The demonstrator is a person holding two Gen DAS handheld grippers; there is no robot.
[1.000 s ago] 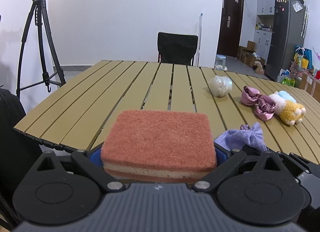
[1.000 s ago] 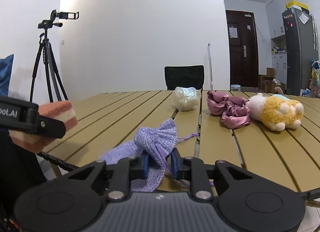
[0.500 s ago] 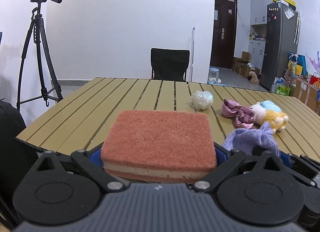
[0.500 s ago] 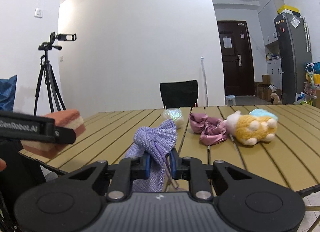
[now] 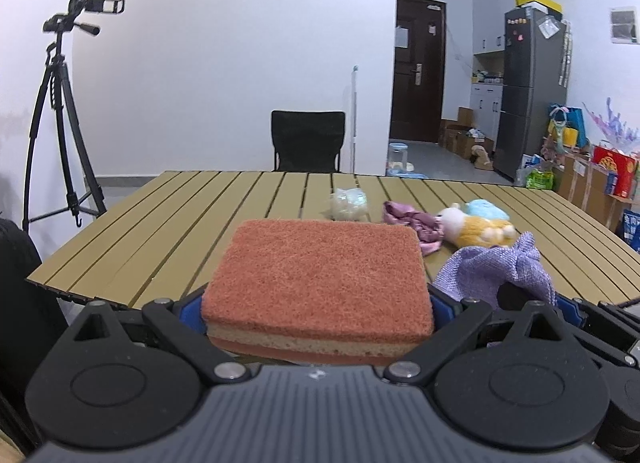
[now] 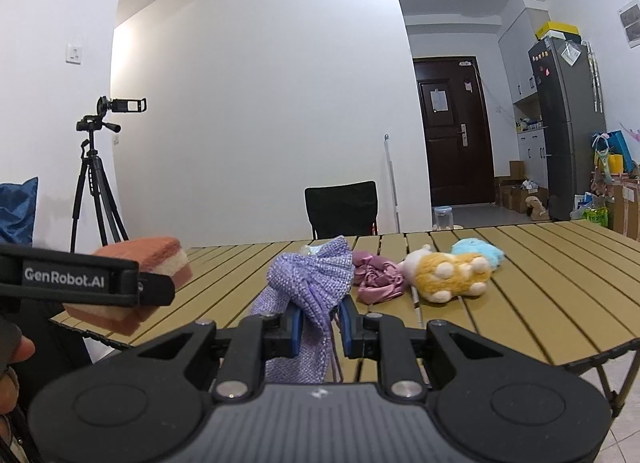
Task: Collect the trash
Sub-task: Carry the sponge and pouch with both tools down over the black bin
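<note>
My left gripper is shut on a rust-red sponge with a tan middle layer, held flat above the near edge of the slatted table. In the right wrist view the same sponge shows at the left. My right gripper is shut on a purple knitted cloth pouch, whose cords hang down between the jaws. The pouch also appears to the right of the sponge. A crumpled clear plastic ball lies on the table farther back.
A pink satin cloth and a yellow, white and blue plush toy lie on the table. A black chair stands behind it, a camera tripod at the left, a fridge and boxes at the right.
Both grippers have drawn back from the table and risen a little, so the things on it look smaller and farther. The sponge and the purple pouch stay held.
</note>
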